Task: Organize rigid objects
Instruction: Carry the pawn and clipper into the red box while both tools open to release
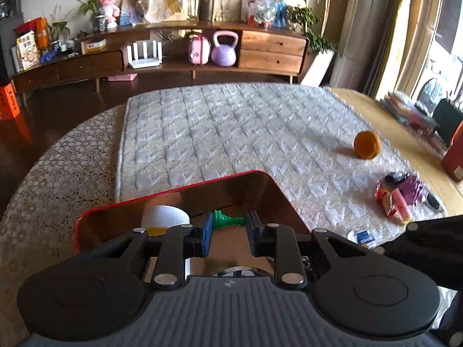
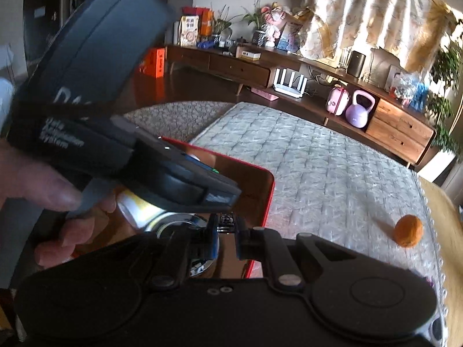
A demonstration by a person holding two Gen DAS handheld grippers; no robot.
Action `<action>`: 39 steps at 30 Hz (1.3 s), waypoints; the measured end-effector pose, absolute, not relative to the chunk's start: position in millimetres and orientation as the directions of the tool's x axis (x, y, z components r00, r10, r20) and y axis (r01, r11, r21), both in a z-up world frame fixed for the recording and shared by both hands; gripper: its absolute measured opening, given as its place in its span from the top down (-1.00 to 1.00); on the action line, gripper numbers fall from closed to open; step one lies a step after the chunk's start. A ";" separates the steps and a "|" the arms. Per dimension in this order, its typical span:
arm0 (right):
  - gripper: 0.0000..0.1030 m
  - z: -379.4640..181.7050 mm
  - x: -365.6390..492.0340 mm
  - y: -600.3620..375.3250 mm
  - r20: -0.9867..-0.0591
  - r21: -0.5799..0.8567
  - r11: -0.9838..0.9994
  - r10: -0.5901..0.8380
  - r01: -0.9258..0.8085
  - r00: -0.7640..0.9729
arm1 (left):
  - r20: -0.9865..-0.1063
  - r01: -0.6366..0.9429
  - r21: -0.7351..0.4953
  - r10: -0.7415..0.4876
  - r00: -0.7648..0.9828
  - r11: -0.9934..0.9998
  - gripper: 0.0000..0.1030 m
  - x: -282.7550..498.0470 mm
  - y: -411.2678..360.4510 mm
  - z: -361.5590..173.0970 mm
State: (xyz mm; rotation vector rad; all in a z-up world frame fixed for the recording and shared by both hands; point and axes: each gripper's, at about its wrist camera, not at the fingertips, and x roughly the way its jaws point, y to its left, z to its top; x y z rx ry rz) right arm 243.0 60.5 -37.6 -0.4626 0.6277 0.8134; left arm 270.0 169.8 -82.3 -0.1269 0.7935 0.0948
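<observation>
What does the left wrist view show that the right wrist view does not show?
Only the left wrist view: a green chess piece clamped in the left hand-held gripper, and snack packets on the quilt.
Only the right wrist view: the person's hand, and the right hand-held gripper shut on a small dark object.
Both: the red-edged box, the orange ball, the purple kettlebell.

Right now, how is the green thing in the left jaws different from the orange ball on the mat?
The green piece is held between the left gripper jaws over the red box; the orange ball sits loose on the quilted mat. The green piece is slim with a flared base; the orange ball is round. The green piece looks smaller than the orange ball. Both are small and brightly coloured.
</observation>
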 end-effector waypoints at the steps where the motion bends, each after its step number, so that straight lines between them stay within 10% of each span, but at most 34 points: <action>1: 0.81 -39.5 244.1 62.0 -0.677 -0.138 0.604 0.521 -0.785 0.520 | -0.720 -0.128 -0.074 0.035 0.693 0.989 0.53 272.4 169.5 -84.8; 11: 0.79 -53.4 250.0 68.7 -0.724 -0.114 0.610 0.490 -0.784 0.486 | -0.767 -0.108 -0.056 0.027 0.641 0.993 0.53 287.6 170.2 -105.1; 39: -0.22 -17.3 224.4 27.5 -0.685 -0.012 0.627 0.562 -0.779 0.463 | -0.757 -0.122 -0.036 0.053 0.652 0.992 0.37 263.5 157.7 -77.1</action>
